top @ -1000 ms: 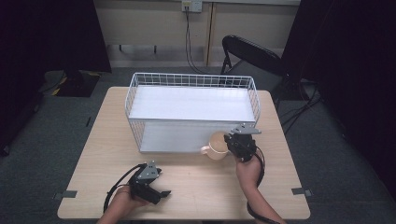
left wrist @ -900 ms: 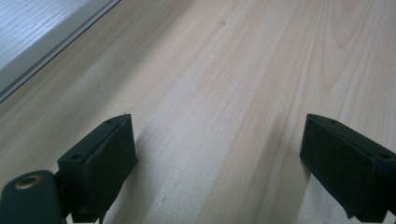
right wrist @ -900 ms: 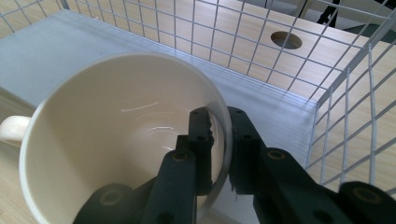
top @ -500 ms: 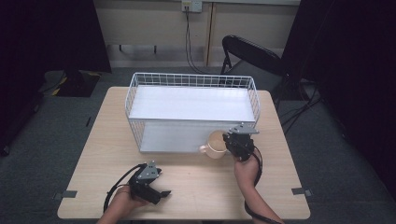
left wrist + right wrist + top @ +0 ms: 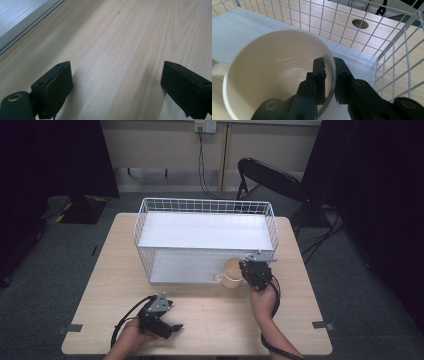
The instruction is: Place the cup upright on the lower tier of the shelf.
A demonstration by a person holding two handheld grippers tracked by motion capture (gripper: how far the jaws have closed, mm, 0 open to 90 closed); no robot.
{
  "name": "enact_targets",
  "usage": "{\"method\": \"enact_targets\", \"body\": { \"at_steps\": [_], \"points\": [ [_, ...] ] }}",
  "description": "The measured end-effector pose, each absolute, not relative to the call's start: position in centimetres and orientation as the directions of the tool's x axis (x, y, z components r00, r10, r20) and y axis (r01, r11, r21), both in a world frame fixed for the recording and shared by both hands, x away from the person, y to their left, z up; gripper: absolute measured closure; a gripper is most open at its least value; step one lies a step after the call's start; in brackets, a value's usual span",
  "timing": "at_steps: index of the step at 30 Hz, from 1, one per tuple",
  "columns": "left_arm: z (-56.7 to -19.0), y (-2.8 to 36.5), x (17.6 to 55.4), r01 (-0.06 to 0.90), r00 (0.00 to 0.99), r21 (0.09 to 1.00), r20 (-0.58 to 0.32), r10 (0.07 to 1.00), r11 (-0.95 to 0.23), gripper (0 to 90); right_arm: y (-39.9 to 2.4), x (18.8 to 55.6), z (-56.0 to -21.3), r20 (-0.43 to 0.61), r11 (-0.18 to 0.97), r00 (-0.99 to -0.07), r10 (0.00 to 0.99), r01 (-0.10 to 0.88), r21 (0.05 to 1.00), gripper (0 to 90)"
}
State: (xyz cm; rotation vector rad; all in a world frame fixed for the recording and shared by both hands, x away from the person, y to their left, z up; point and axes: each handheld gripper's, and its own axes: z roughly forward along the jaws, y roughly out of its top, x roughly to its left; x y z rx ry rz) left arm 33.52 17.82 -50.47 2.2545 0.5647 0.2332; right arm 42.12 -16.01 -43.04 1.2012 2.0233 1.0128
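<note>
table | cup rim pinched between right gripper fingers

A light wooden table fills the middle of the high view. On its upper half sits a white wire basket, with a white board as its floor.

one cup, one wire basket, one table, one chair (folding), two tools.

R gripper fingers pinch cream mug rim, by wire basket.
</note>
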Motion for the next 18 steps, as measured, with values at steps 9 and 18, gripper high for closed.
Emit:
{"method": "enact_targets", "body": {
  "at_steps": [9, 18],
  "points": [
    [-50.47, 17.82, 33.53, 0.323, 0.884, 0.737, -0.012, 0.467, -0.594, 9.9, -15.83, 42.37, -42.99, -0.094, 0.309, -0.432, 0.897, 0.462, 0.831, 81.0],
    [-50.47, 17.82, 33.52, 0.323, 0.884, 0.737, -0.011, 0.467, -0.594, 9.9, -15.88, 42.65, -43.05, -0.081, 0.288, -0.416, 0.906, 0.463, 0.838, 79.9]
  ]
}}
